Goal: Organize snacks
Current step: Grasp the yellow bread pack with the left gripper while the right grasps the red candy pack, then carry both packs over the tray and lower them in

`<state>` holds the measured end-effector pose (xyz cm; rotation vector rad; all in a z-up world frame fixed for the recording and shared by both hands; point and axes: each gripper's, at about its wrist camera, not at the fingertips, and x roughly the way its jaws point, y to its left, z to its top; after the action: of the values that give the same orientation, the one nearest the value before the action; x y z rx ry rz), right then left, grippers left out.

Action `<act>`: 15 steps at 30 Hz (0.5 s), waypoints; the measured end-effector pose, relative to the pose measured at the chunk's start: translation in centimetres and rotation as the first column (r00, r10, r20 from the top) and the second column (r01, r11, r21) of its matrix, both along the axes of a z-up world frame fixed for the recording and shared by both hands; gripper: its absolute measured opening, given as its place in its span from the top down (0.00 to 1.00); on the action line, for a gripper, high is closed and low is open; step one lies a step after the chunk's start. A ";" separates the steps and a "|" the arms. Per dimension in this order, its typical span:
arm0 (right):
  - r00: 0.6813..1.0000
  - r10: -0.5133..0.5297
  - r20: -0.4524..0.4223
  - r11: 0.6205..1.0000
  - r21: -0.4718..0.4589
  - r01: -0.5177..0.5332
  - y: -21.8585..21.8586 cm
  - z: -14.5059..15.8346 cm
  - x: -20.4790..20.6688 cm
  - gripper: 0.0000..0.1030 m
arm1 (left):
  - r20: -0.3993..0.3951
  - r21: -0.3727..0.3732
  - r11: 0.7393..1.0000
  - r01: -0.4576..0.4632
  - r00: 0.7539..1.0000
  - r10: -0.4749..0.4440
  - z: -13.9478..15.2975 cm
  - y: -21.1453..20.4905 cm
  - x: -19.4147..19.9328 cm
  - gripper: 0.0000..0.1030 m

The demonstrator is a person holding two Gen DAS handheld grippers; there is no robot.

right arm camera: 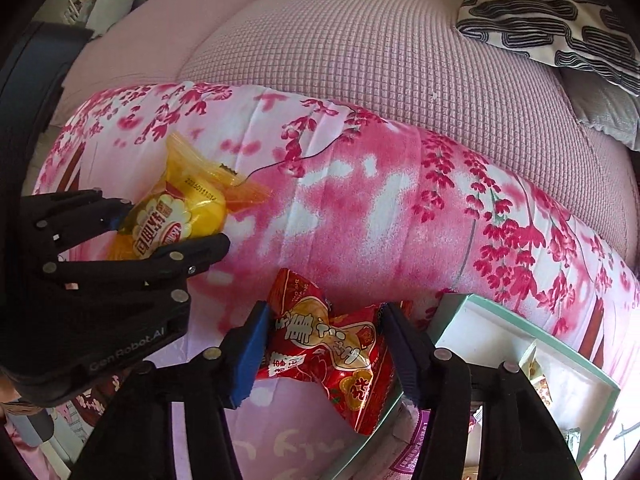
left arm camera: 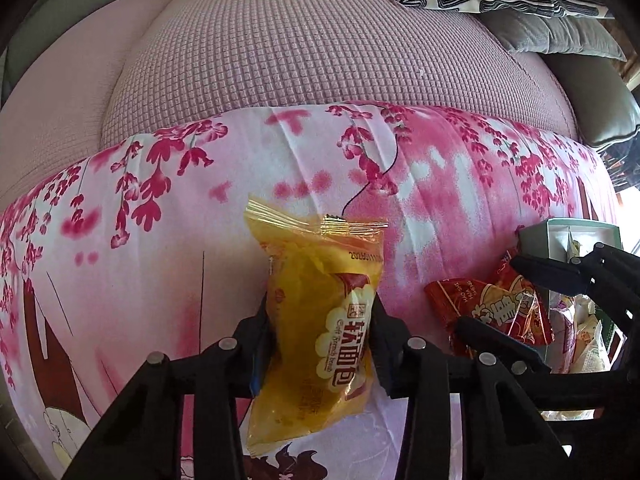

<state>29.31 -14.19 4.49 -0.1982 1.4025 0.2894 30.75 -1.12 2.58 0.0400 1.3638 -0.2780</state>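
Observation:
My left gripper (left arm camera: 320, 320) is shut on a yellow soft-bread packet (left arm camera: 320, 320), held upright above the pink floral quilt (left arm camera: 160, 208). It also shows in the right wrist view (right arm camera: 176, 232), with the yellow packet (right arm camera: 188, 208) at the left. My right gripper (right arm camera: 324, 344) is shut on a red snack packet (right arm camera: 332, 348), just left of the box. In the left wrist view the right gripper (left arm camera: 516, 296) and the red packet (left arm camera: 492, 304) sit at the right.
A white box with a mint-green rim (right arm camera: 460, 304) holds several wrapped snacks at the lower right; it also shows in the left wrist view (left arm camera: 576, 228). A pink sofa cushion (left arm camera: 300, 48) lies behind the quilt. A black-and-white pillow (right arm camera: 560, 16) lies at the far right.

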 end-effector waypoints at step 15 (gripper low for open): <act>0.998 0.055 0.013 0.998 0.007 -0.055 0.9 4.4 -2.9 0.51 | -0.019 0.019 0.999 -0.035 0.999 0.036 4.0 2.8 -3.2 0.59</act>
<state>26.42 -13.30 8.88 -0.2324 1.3845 0.3388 27.56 1.66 6.54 0.0289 1.3850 -0.2363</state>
